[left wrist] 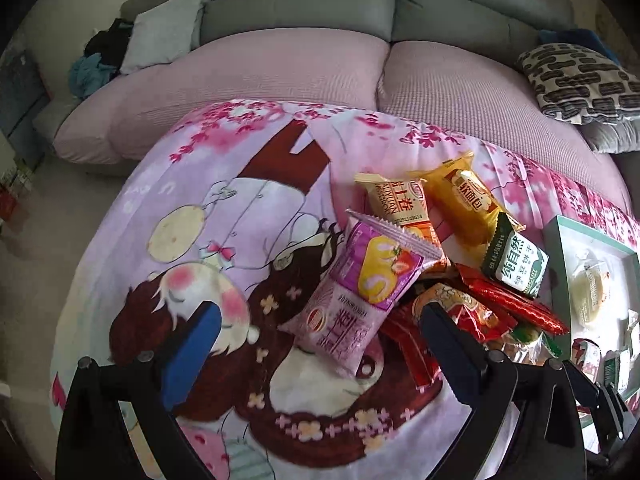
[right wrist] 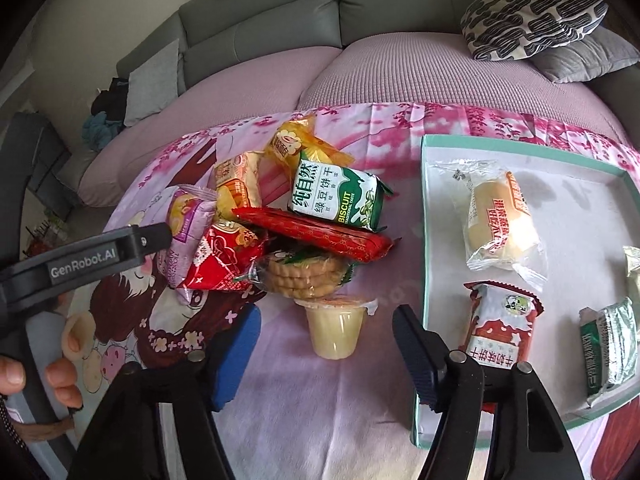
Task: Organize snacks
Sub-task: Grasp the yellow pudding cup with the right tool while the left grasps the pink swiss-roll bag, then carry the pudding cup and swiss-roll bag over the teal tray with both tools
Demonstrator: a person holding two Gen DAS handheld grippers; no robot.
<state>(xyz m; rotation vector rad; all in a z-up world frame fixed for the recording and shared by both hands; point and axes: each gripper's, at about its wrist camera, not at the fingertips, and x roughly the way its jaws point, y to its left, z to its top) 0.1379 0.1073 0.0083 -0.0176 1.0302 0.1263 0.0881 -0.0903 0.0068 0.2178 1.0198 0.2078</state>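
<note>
A pile of snacks lies on a pink cartoon cloth (left wrist: pixel 240 240). My left gripper (left wrist: pixel 320 332) is open, its jaws on either side of a purple roll-cake packet (left wrist: pixel 360 292) at the pile's left edge. In the right wrist view the packet (right wrist: pixel 186 224) shows beside the left gripper's body (right wrist: pixel 100 252). My right gripper (right wrist: pixel 326 344) is open around a yellow jelly cup (right wrist: pixel 338 328) lying in front of the pile. A green biscuit pack (right wrist: pixel 340 196) and a long red pack (right wrist: pixel 320 232) sit on top of the pile.
A shallow teal-rimmed tray (right wrist: pixel 520 140) at the right holds a bread roll (right wrist: pixel 498 220), a red-and-white packet (right wrist: pixel 500 328) and a green packet (right wrist: pixel 612 344). A pink-covered sofa (left wrist: pixel 280 72) with a patterned cushion (right wrist: pixel 532 16) stands behind the table.
</note>
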